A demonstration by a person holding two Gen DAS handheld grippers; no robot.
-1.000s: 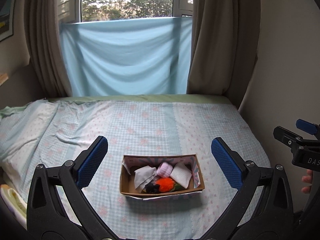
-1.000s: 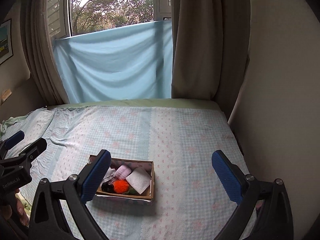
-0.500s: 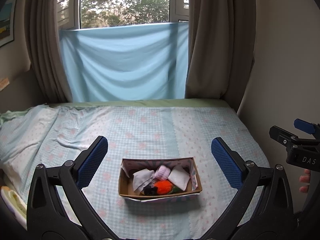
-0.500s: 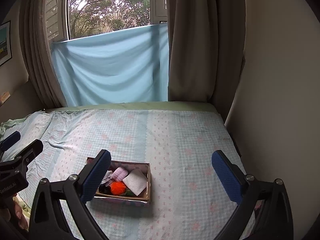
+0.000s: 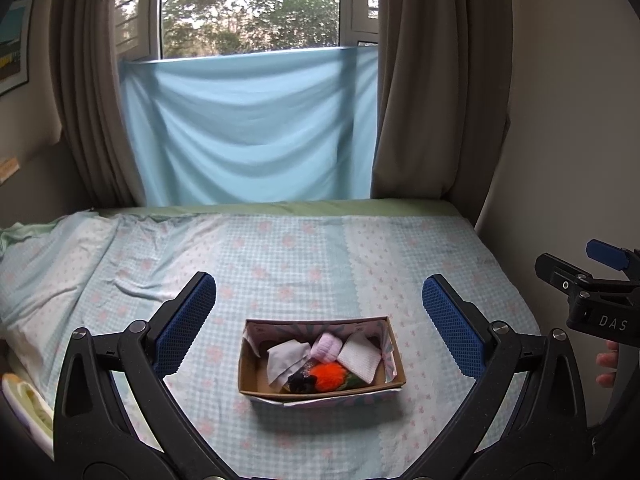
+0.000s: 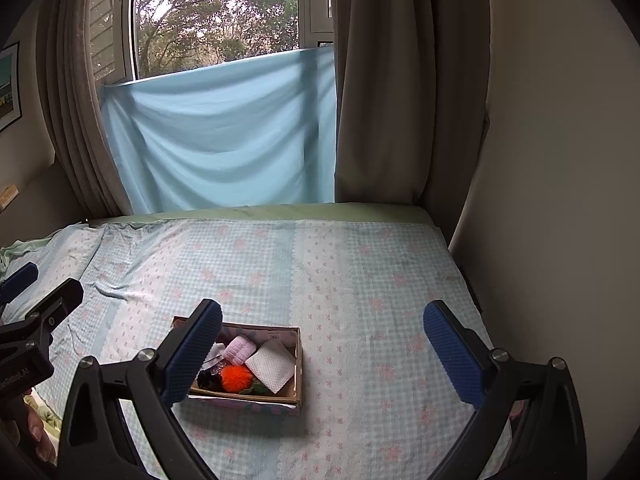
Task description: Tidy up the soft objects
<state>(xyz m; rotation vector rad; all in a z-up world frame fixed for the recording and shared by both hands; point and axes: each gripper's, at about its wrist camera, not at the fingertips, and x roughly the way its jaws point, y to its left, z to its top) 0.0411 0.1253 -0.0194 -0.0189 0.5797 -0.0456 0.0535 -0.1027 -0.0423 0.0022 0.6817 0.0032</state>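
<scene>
Looks pretty much done, judging by the layout: shallow brown cardboard box with patterned paper lining sitting on the pale blue checked bedsheet with pink flowers, already holding a fluffy orange pom-pom, a rolled pink knit piece, a folded white textured cloth, a crumpled white cloth and something small and black (can't tell what). Nothing soft visibly loose on the sheet, so probably little left. Left gripper spread wide, gripping nothing, hanging above the box; right gripper likewise wide and empty, off to the box's right. Beyond: light blue fabric draped across the window, taupe curtains, plain wall.
</scene>
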